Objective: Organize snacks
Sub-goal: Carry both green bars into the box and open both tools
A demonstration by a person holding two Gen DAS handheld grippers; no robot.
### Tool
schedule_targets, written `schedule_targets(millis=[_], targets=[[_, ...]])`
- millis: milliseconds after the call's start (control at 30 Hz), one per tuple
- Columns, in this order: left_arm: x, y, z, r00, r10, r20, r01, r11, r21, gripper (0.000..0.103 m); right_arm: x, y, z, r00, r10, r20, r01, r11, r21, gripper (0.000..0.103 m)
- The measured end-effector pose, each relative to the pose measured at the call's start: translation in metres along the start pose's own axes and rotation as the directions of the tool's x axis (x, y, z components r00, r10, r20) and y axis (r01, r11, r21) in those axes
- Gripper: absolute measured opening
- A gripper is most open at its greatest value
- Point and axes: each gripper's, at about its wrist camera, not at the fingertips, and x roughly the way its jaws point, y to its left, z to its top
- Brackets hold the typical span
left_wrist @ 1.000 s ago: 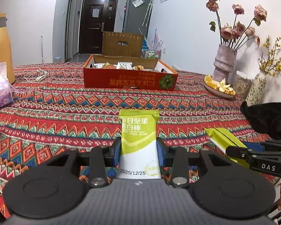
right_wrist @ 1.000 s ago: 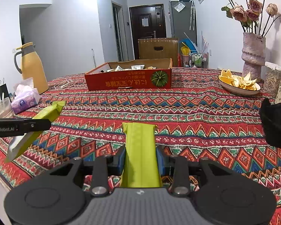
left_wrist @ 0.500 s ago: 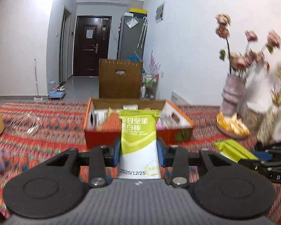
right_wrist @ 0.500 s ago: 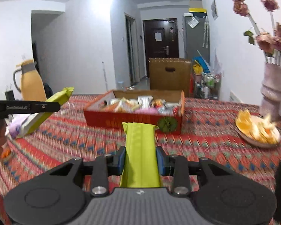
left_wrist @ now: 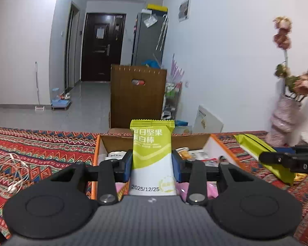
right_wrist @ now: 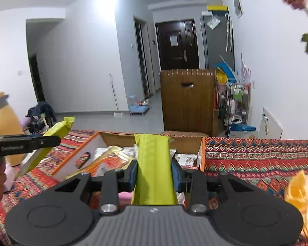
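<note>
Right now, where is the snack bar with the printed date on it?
In the left wrist view, the dated snack bar stands upright at centre, clamped in the left tongs, just in front of the open snack box on the patterned tablecloth.

A lime-green and white snack bar wrapper (left_wrist: 152, 157), printed with white characters and a dark date, is seen between blue pads (left_wrist: 127, 165) of the black left gripper (left_wrist: 152, 164); a plain lime-green wrapper (right_wrist: 154, 168) is seen between the black right gripper's (right_wrist: 154, 174) blue pads (right_wrist: 133, 176); beyond both, an orange-edged brown cardboard box (left_wrist: 195, 138); beneath, a tablecloth (left_wrist: 41, 143) zigzagged in red, blue and green.
</note>
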Motion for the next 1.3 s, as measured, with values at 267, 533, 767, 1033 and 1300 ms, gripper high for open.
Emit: schedule_targets(millis=[267, 533, 767, 1033, 1300], targets=[[0.091, 0.026, -0.005, 0.991, 0.073, -0.116, -0.072, 0.997, 0.008, 0.038, 0.124, -0.022, 0.014, 0.985, -0.117, -0.122, 0.118, 0.993, -0.002, 0.033], [0.12, 0.029, -0.031, 0.983, 0.068, -0.171, -0.064, 0.997, 0.032, 0.045, 0.184, -0.011, 0.003, 0.951, -0.238, -0.197, 0.217, 0.969, -0.119, 0.033], [0.116, 0.032, -0.03, 0.983, 0.072, -0.17, -0.07, 0.997, 0.02, 0.051, 0.177, -0.018, 0.006, 0.959, -0.205, -0.193, 0.196, 0.978, -0.065, 0.046], [0.08, 0.024, -0.012, 0.989, 0.075, -0.13, -0.072, 0.997, 0.03, 0.057, 0.138, -0.006, 0.013, 0.965, -0.202, -0.17, 0.188, 0.978, -0.094, 0.054], [0.011, 0.007, 0.006, 0.996, 0.06, -0.069, -0.059, 0.998, 0.025, 0.075, 0.065, 0.014, 0.028, 0.976, -0.198, -0.096, 0.187, 0.977, -0.105, 0.071]])
